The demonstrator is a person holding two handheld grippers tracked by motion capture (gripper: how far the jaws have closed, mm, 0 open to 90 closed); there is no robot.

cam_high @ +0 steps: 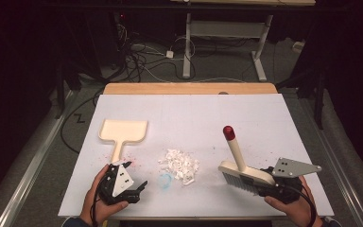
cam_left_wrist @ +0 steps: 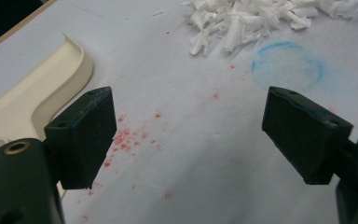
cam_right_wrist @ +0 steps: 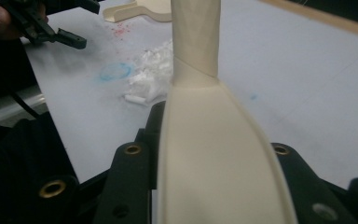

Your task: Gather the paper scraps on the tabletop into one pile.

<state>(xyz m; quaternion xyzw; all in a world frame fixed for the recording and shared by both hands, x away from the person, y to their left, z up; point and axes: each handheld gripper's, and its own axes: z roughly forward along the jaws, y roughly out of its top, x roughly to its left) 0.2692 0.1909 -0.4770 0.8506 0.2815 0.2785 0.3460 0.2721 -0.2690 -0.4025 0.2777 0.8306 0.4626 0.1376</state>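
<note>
While the right gripper is clamped on the brush and the left gripper gapes empty near the dustpan, the paper scraps lie unswept mid-table, so sweeping seems hardly begun.

open jaws, dustpan (cream), white scraps

Dustpan cut off, perhaps half

Cream brush with red-tipped handle, tilted, off table; white scraps piled mid-table.
</note>
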